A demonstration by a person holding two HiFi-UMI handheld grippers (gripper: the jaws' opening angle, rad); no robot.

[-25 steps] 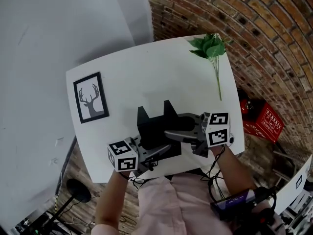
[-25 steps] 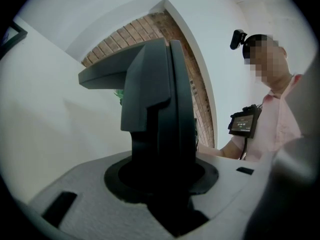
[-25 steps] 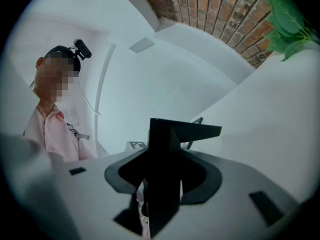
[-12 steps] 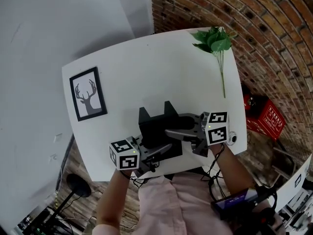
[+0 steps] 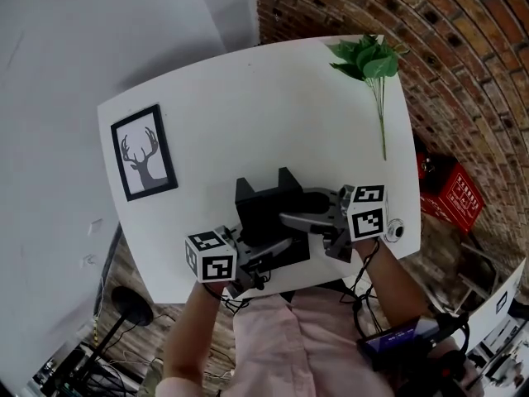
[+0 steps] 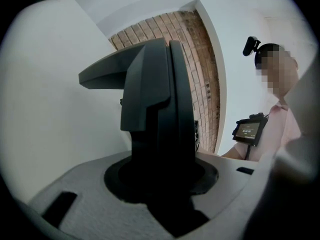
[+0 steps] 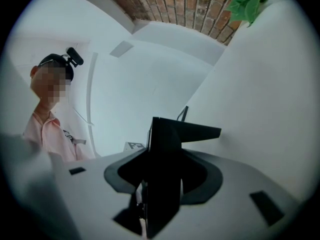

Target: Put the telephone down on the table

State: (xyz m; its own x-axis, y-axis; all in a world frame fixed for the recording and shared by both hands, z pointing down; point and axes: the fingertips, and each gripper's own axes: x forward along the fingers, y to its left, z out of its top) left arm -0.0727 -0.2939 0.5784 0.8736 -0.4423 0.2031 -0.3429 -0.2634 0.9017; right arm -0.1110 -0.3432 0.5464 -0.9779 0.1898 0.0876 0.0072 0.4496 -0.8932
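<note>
Lower toward table (image 5: 248, 114), telephone (image 5: 260, 209) horns toward far edge; left claw (image 5: 270, 253) clamped on it, right claw (image 5: 299, 211) opening around it.

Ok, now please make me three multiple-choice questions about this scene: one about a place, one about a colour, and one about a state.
1. Where does the leafy sprig lie?
A. on the framed picture
B. at the far right corner of the table
C. on the floor

2. What colour is the telephone?
A. red
B. white
C. black

3. What is the state of the left gripper?
A. open above the table
B. fingers closed on the telephone
C. closed on the leafy sprig

Answers:
1 B, the head view shows it at the corner beside the brick wall.
2 C, it is dark against the white table.
3 B, the left gripper view shows the telephone clamped between its fingers.
</note>
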